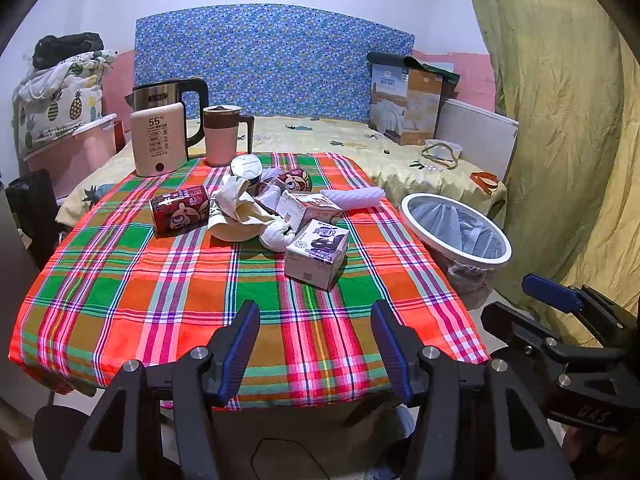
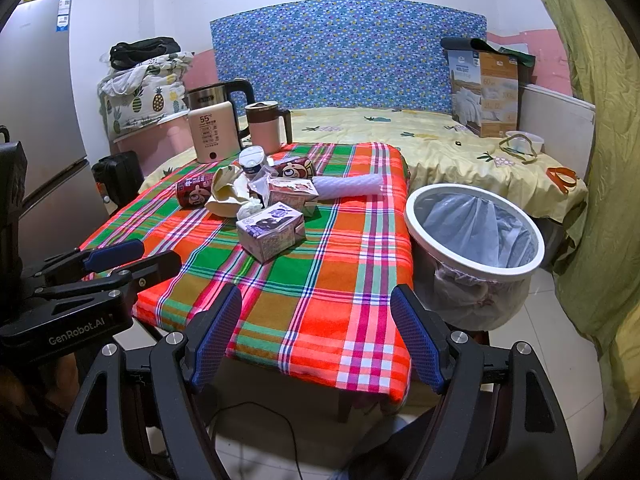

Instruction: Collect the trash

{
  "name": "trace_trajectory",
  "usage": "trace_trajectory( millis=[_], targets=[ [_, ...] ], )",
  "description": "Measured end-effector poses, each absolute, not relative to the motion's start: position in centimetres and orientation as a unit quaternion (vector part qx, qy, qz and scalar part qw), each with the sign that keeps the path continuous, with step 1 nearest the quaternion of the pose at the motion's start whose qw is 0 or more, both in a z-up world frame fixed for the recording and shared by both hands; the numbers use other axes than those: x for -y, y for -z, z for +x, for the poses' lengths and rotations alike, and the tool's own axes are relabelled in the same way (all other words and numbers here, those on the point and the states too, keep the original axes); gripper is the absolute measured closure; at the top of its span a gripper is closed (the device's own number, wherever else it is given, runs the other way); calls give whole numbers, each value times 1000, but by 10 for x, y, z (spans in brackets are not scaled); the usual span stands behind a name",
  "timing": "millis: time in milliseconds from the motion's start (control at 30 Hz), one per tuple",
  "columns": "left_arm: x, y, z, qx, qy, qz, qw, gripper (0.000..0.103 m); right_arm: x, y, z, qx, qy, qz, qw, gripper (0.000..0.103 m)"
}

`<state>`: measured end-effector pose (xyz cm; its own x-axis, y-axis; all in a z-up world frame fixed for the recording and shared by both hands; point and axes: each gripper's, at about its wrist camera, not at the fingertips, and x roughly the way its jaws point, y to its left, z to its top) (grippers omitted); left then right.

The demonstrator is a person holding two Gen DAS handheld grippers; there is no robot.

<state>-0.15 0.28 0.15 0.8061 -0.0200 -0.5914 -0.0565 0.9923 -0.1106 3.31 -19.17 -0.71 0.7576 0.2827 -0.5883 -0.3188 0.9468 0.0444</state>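
Nothing looks collected yet: the trash (image 1: 264, 216) is heaped on the table (image 1: 120, 300), and the bin (image 2: 474, 232) appears empty. Both the left gripper (image 1: 316, 344) and the right gripper (image 2: 316, 336) are spread apart, holding nothing.

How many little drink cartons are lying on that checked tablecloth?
2: the purple carton nearest the grippers, and a pink carton just behind it in the trash pile. More may be hidden underneath.
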Motion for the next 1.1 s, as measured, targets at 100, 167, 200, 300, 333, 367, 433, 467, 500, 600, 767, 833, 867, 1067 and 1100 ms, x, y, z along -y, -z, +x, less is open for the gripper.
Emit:
trace_trajectory(
  millis=[100, 167, 200, 300, 333, 367, 433, 467, 500, 600, 767, 833, 867, 1067, 1100],
  targets=[
    [-3, -1, -2, -311, -10, -63, 948, 46, 191, 7, 33, -308, -161, -30, 937, 25],
    [-3, -1, -2, -311, -10, -64, 948, 46, 192, 7, 33, -308, -161, -30, 937, 25],
    [-3, -1, -1, -312, -10, -64, 948, 46, 191, 7, 33, -309, -161, -30, 937, 25],
    [-3, -1, -1, -312, -11, -66, 948, 46, 191, 8, 33, -309, -162, -31, 937, 25],
    [-3, -1, -1, -312, -12, -66, 948, 46, 191, 7, 33, -309, -162, -31, 937, 25],
    [-4, -1, -1, -312, -12, -67, 948, 46, 191, 7, 33, -309, -162, -31, 937, 25],
    [-4, 1, 1, -314, -12, -67, 947, 46, 191, 8, 33, -309, -161, -31, 937, 25],
    [-6, 2, 2, -314, -12, -68, 947, 46, 190, 8, 34, -309, -162, -31, 937, 25],
    [-7, 3, 3, -316, -12, -70, 946, 46, 191, 8, 34, -309, -162, -31, 937, 25],
    [-10, 5, 5, -316, -12, -72, 946, 46, 190, 9, 34, -309, -162, -32, 936, 25],
    [-16, 11, 11, -319, -10, -76, 945, 46, 185, 13, 41, -313, -163, -39, 935, 25],
    [-20, 13, 14, -322, -9, -80, 943, 46, 184, 13, 43, -313, -162, -43, 935, 25],
    [-22, 15, 16, -324, -10, -81, 943, 46, 183, 13, 46, -314, -162, -44, 935, 25],
    [-36, 25, 33, -334, -17, -88, 938, 46, 179, 17, 59, -323, -169, -46, 930, 25],
    [-39, 27, 36, -336, -18, -89, 938, 46, 178, 18, 62, -327, -170, -45, 929, 25]
  ],
)
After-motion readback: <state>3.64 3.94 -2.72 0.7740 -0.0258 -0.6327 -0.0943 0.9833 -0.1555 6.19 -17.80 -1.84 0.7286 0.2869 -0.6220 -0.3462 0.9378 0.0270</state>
